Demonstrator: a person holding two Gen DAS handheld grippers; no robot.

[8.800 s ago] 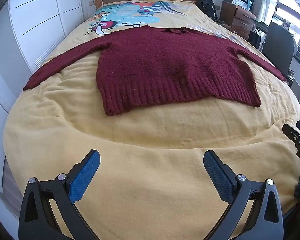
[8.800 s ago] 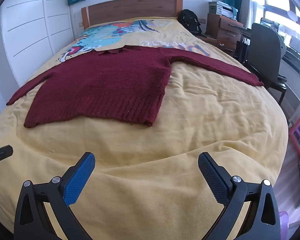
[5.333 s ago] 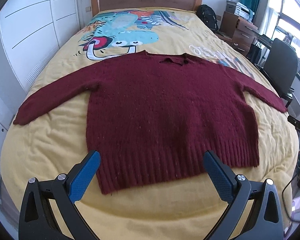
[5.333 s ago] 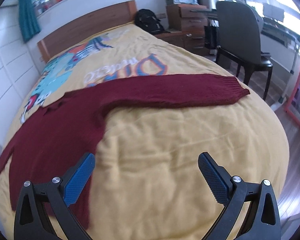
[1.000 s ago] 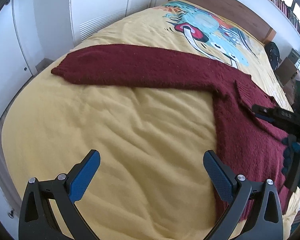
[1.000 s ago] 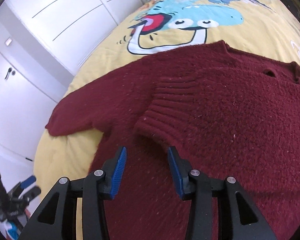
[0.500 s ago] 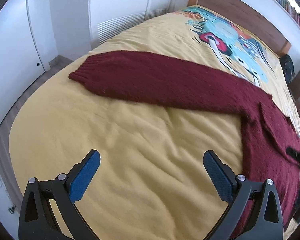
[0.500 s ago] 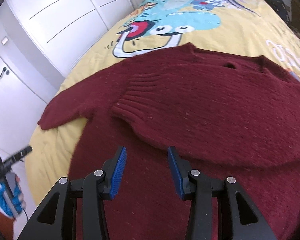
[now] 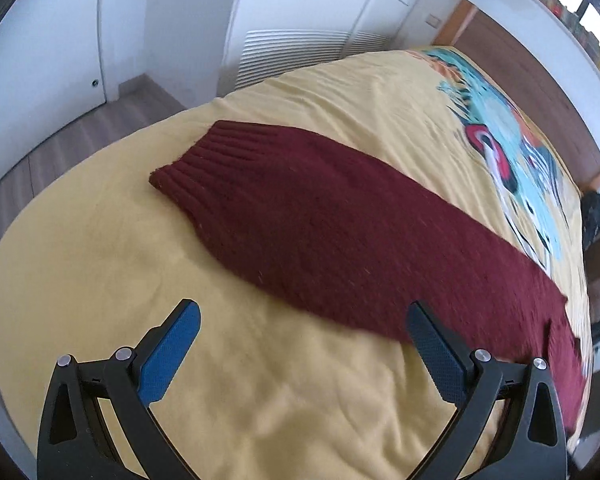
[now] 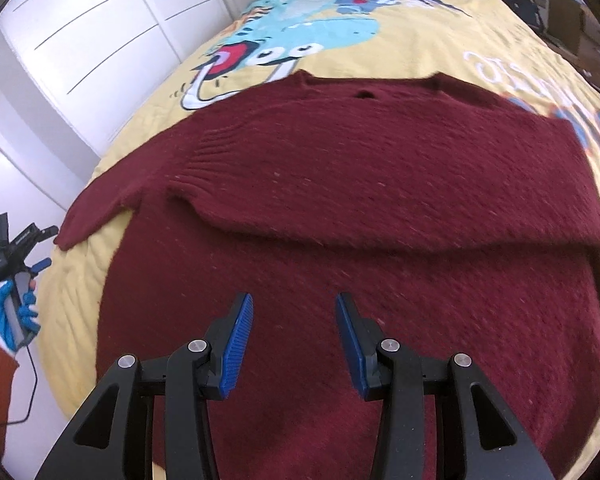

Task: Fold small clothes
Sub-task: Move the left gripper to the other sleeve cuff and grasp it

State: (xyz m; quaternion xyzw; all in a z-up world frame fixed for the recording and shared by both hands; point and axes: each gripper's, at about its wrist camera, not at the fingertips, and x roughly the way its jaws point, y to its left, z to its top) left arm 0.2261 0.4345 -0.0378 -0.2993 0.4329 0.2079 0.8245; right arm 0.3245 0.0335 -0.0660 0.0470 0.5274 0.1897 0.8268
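Lying ahead of the left tool [image 9: 302,330] (spread wide): sweater sleeve [image 9: 324,224].

The sweater [image 10: 380,208] is coarse, fuzzy maroon knit, ribbed at the cuff [image 9: 216,160]. The bedspread [image 9: 300,392] is soft matt yellow cloth, wrinkled, with a printed cartoon. Each claw, left [image 9: 304,348] and right [image 10: 294,344], is matt black plastic with dimpled blue pads [image 10: 236,344] and shiny metal screws. The headboard [image 9: 540,80] is wood
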